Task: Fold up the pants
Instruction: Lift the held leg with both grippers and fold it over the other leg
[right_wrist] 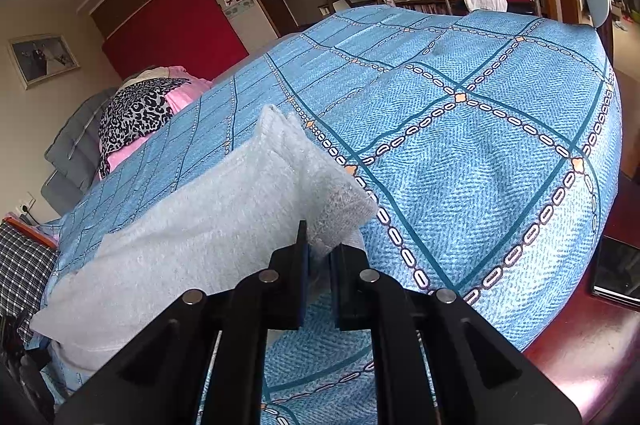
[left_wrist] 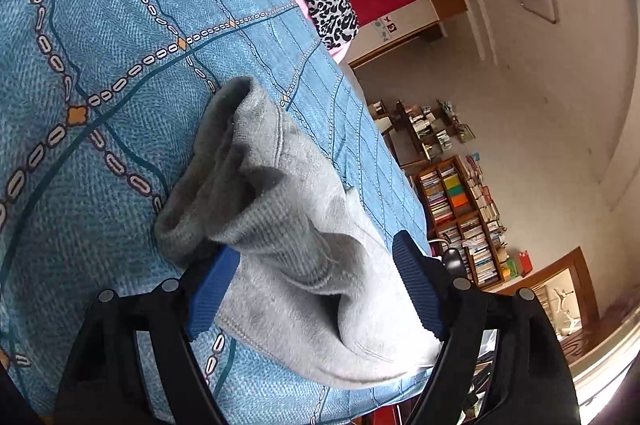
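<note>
Left gripper (left_wrist: pixel 316 285) jaws wide, grey pants (left_wrist: pixel 288 225) loose between; right gripper (right_wrist: pixel 318 257) jaws clamped on pants corner

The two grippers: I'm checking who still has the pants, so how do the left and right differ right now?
The left gripper stands wide open, its blue pads either side of the grey pants without pinching them; the right gripper is shut on a corner of the pants. The left pads show fully; the right pads are nearly hidden, pressed together. Both are black, two-fingered, and sit over the blue bedspread.
</note>
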